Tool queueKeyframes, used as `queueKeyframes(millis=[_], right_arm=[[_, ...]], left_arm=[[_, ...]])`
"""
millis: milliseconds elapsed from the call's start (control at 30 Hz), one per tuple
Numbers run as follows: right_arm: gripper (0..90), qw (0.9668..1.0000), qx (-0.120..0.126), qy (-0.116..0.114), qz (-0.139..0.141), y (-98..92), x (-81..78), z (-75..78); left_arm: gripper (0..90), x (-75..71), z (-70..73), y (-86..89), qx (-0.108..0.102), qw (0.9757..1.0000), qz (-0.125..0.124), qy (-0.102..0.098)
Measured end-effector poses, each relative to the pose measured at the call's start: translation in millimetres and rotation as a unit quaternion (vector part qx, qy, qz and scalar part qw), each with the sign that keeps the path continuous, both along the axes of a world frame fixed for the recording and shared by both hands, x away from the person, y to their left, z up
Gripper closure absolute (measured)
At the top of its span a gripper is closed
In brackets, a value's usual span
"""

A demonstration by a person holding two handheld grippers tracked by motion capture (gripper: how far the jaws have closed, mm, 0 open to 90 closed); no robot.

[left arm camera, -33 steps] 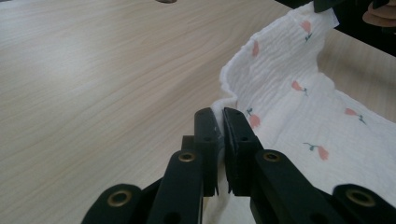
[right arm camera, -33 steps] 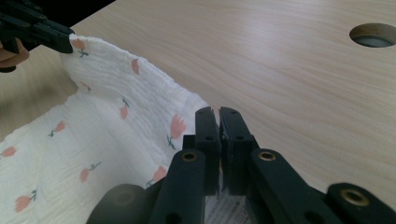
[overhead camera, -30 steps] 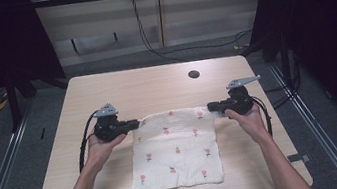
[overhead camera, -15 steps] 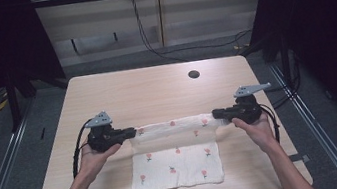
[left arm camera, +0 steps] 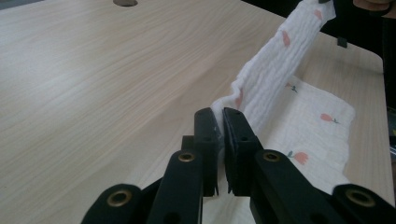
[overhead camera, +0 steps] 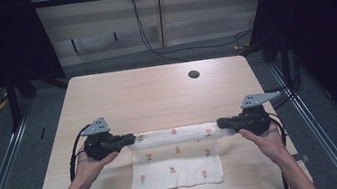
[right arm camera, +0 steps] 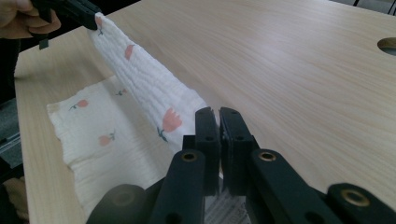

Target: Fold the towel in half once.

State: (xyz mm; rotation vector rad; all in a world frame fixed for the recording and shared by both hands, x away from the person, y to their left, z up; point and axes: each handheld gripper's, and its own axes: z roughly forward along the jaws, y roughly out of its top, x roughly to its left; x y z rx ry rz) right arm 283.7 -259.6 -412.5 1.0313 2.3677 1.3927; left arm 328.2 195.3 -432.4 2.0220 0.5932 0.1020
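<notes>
While you're folding cloth (overhead camera: 176,156), left gripper (overhead camera: 130,139) and right gripper (overhead camera: 221,123) are each pinching one far corner, keeping lifted edge taut above near half lying flat on table (overhead camera: 147,97).

Left tongs (left arm camera: 219,122) pinch the flowered cloth's (left arm camera: 271,65) raised corner above the table (left arm camera: 93,84).

The far half of the surface (overhead camera: 156,91) lies bare, broken only by a round grommet hole (overhead camera: 194,74) near its far right. The near middle is spanned by the floral muslin cloth (overhead camera: 176,156), stretched between the left claw (overhead camera: 132,139) and right claw (overhead camera: 221,124); bare strips remain beside both.
</notes>
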Motion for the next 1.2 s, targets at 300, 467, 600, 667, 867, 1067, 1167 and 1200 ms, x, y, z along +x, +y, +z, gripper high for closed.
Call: queueKeyframes(millis=[300,467,600,667,867,1067,1167,1200], right_arm=[[86.5,0.9995,-0.03,0.011,0.002,0.8,-19.1,-12.2],[86.4,0.999,-0.041,0.017,0.008,2.5,-26.9,-19.3],[86.4,0.999,-0.039,0.014,0.012,5.8,-34.5,-22.4],[86.2,0.9989,-0.04,0.018,0.016,7.7,-38.9,-27.5],[85.8,0.9977,-0.057,0.028,0.023,9.5,-55.1,-41.2],[85.1,0.9948,-0.08,0.05,0.038,17.2,-70.7,-57.6],[83.2,0.9936,-0.088,0.056,0.043,20.3,-75.5,-59.6],[82.1,0.9942,-0.081,0.054,0.044,19.9,-75.5,-58.8]], left_arm=[[85.0,-17.0,-10.5,-2.0,0.016,0.9997,-0.016,0.007],[84.6,-24.5,-14.9,-4.2,0.039,0.9984,-0.038,0.018],[84.6,-30.3,-17.8,-1.0,0.038,0.9982,-0.043,0.021],[84.5,-34.0,-21.2,0.0,0.043,0.9977,-0.046,0.024],[83.9,-50.6,-34.8,-0.3,0.053,0.9956,-0.069,0.034],[81.7,-54.0,-41.2,-4.0,0.06,0.9935,-0.085,0.047],[81.7,-55.1,-41.1,-3.5,0.065,0.9917,-0.099,0.051],[81.4,-56.6,-40.6,-2.8,0.063,0.9914,-0.102,0.053]])
